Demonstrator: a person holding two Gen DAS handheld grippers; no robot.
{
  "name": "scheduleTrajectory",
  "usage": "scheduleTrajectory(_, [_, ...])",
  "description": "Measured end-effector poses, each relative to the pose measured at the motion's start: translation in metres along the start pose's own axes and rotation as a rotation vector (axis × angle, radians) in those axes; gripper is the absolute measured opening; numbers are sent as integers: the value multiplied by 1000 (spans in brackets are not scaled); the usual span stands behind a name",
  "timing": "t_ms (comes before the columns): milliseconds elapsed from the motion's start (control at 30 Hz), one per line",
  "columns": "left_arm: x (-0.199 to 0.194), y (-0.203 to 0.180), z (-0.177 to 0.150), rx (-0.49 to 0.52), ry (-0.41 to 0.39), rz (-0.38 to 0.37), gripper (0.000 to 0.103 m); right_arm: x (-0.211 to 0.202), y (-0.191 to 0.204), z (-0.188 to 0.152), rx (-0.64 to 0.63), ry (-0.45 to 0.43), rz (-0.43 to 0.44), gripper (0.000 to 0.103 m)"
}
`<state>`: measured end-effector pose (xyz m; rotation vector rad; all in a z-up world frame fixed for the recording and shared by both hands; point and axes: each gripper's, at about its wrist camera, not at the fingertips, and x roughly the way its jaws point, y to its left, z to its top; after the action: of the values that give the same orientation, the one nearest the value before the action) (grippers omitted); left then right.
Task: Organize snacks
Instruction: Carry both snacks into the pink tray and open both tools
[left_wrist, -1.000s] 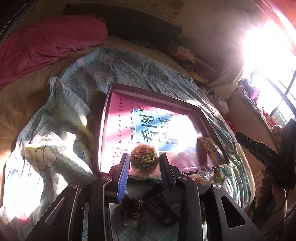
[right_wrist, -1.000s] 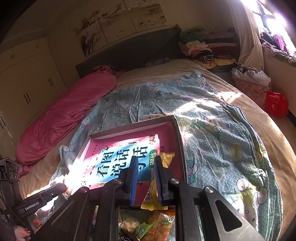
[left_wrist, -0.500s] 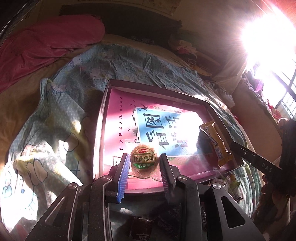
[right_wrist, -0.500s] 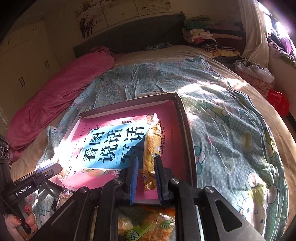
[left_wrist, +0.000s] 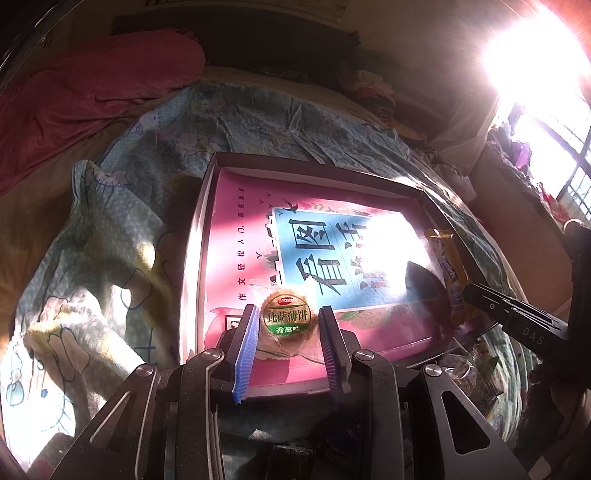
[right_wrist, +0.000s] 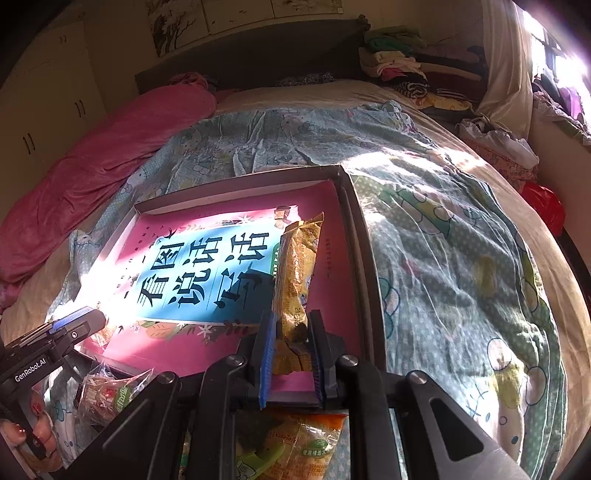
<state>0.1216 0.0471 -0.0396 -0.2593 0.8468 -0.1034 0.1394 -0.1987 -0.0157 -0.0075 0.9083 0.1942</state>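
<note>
A shallow dark-rimmed box (left_wrist: 207, 206) with a pink and blue printed floor lies on the bed; it also shows in the right wrist view (right_wrist: 354, 206). My left gripper (left_wrist: 288, 325) is shut on a round wrapped biscuit (left_wrist: 287, 318) and holds it over the box's near left part. My right gripper (right_wrist: 291, 332) is shut on a long yellow snack packet (right_wrist: 297, 266), which lies along the box's right side. That packet (left_wrist: 448, 273) and the right gripper's finger also show at the right of the left wrist view.
Loose wrapped snacks lie on the bedspread in front of the box (right_wrist: 291, 446), (right_wrist: 107, 395), (left_wrist: 476, 373). A patterned blue-green bedspread (right_wrist: 443, 221) covers the bed. A pink quilt (right_wrist: 99, 166) lies at the far left. Clothes are piled by the window (right_wrist: 399, 66).
Both grippers have moved forward over the box, each carrying its snack. The biscuit and the yellow packet now sit further inside the box's near edge.
</note>
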Motion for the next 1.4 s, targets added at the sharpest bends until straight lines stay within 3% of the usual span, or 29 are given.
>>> scheduleTrajectory(633, [-1,2,2,-4,26,-22,35,-5,-16,-7,67,30,-48,18])
scheduleTrajectory(900, [1,2,1,-10,42,-25,47,-12,-15,-6,74,10,-33,19])
scheduleTrajectory(1067, [-2,2,2,-5,34,-25,57,-18,-13,-5,75,-10,-23,35])
scheduleTrajectory(1400, [-9,0,3,0,27,-38,70,-25,-10,-5,71,-33,-15,43])
